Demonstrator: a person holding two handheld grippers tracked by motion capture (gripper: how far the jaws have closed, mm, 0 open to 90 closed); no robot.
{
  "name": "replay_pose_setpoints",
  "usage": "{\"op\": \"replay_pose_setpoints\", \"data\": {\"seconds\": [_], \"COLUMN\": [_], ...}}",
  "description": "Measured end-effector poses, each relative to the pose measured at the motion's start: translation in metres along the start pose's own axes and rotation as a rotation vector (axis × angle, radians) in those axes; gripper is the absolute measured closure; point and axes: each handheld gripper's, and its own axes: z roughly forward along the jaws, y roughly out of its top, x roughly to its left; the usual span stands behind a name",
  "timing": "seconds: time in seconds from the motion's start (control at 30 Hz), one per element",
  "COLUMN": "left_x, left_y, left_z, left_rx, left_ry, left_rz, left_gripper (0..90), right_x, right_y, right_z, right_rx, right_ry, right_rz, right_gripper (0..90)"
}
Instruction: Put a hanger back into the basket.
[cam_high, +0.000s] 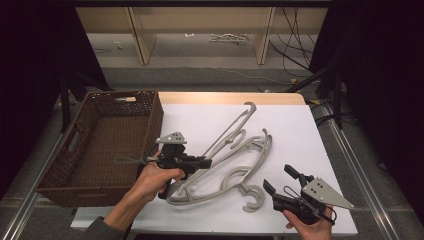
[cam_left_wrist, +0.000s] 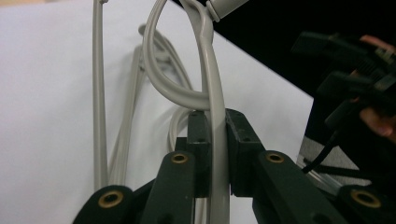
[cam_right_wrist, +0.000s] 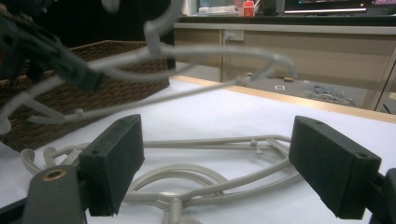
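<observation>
one hanger up, the rest still on the table

the job looks like moving grey hangers into the brown basket (cam_high: 102, 145). the basket looks empty inside, so no hanger is in it yet. most of the work is still to do.

the left tongs (cam_high: 200, 162) are squeezed tight on one hanger (cam_high: 232, 131). in the left gripper view the thin grey bar of that hanger runs straight up between the two black jaws, and both jaws press on it. from the right gripper view the hanger is lifted off the white table (cam_high: 295, 135), with its far end higher. it hangs just beside the basket, not over it yet.

the right tongs (cam_high: 281, 178) are wide open and hold nothing. they sit near the front edge of the table. the other hangers (cam_right_wrist: 210, 172) lie flat in a tangled pile on the table, right in front of the open jaws and a little to their left. they look hooked into each other, so pulling one out may drag the others.
</observation>
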Motion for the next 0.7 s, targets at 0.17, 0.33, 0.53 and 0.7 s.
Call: {"op": "replay_pose_setpoints", "data": {"seconds": [0.17,0.33,0.53,0.7], "left_x": [-0.002,-0.004,0.008,0.018], "left_y": [0.017,0.031,0.038,0.034], "left_z": [-0.024,-0.049,-0.081,-0.107], "left_rx": [-0.033,-0.085,-0.094,-0.121], "left_ry": [0.028,0.041,0.073,0.106], "left_rz": [0.012,0.018,0.110,0.075], "left_gripper": [81.4,81.4,81.4,81.5], "right_x": [0.000,-0.001,0.000,0.000], "right_y": [0.000,-0.001,-0.001,-0.001], "right_z": [0.000,0.000,0.000,0.001], "right_rx": [-0.003,0.010,0.011,0.008], "right_ry": [0.002,0.001,0.001,-0.003], "right_rz": [-0.008,0.000,-0.002,0.000], "right_gripper": [19.1,19.0,18.9,18.9]}}
